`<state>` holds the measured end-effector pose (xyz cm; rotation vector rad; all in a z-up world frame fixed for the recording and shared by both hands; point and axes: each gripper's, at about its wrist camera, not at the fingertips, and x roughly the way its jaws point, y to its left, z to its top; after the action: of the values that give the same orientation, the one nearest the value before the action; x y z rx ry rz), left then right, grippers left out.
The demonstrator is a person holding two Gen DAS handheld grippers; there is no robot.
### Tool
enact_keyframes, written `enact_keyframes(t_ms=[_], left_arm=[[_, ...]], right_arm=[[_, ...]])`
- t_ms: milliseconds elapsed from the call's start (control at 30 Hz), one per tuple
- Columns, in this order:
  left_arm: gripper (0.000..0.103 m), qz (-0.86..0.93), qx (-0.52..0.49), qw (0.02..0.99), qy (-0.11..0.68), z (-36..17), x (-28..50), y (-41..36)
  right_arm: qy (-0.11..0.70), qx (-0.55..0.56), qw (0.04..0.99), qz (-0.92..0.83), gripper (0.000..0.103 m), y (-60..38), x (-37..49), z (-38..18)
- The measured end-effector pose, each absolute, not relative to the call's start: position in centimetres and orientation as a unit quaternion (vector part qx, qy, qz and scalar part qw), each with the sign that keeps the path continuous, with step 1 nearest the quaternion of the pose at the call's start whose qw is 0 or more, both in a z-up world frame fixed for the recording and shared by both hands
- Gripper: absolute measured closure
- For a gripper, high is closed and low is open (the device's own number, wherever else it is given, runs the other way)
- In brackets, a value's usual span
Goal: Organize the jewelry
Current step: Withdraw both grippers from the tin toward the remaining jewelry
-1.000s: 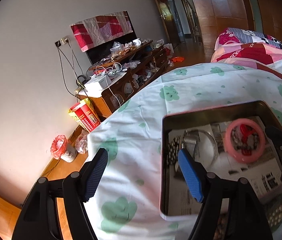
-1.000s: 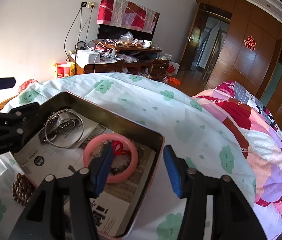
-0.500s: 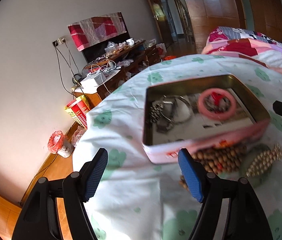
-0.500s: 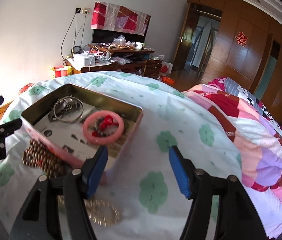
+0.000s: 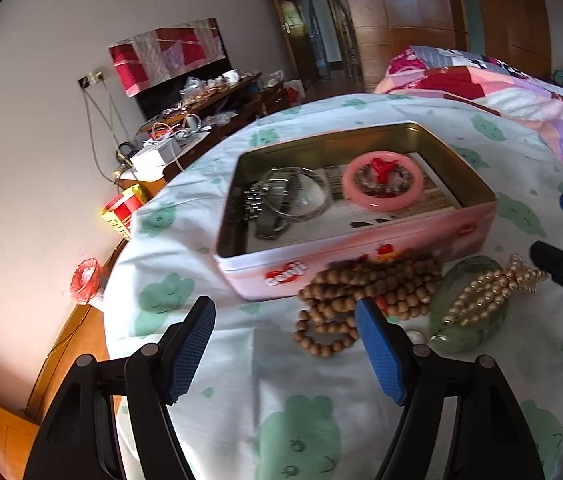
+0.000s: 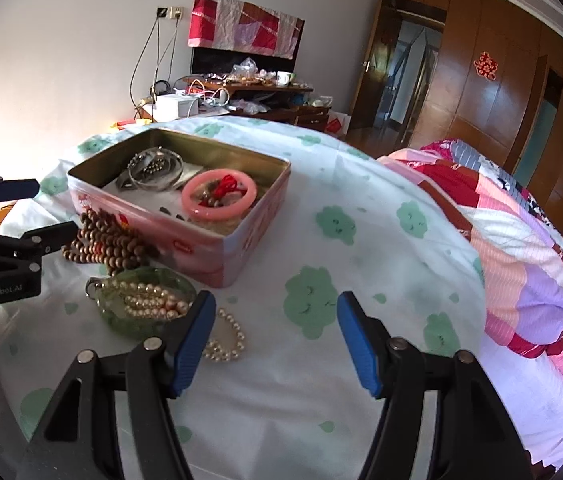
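Tin holds two bangles; three bead pieces lie outside; both tools gape, holding nothing.

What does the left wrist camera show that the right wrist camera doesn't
Only the left wrist view shows the red bag on the floor. Only the right wrist view shows the loose pearl strand on the sheet. Both show the tin, the pink bangle inside it, the wooden beads and the green dish in front.

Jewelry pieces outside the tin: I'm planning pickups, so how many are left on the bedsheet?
3: wooden bead string against the tin, green bangle with pearls over it, pearl strand beside. More may be hidden.
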<state>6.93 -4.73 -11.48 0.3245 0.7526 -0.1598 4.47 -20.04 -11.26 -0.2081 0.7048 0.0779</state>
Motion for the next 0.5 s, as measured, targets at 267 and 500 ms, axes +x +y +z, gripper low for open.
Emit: enact_keyframes(t_ms=[267, 500], left_arm=[[0.028, -0.086, 0.156, 0.907, 0.381, -12.5, 8.6, -5.3], [0.026, -0.056, 0.162, 0.905, 0.389, -13.0, 9.0, -3.7]], right_arm=[[0.347, -0.107, 0.931, 0.041, 0.038, -19.6, 4.2, -11.9], [0.351, -0.100, 0.930, 0.039, 0.038, -19.8, 4.2, -12.2]])
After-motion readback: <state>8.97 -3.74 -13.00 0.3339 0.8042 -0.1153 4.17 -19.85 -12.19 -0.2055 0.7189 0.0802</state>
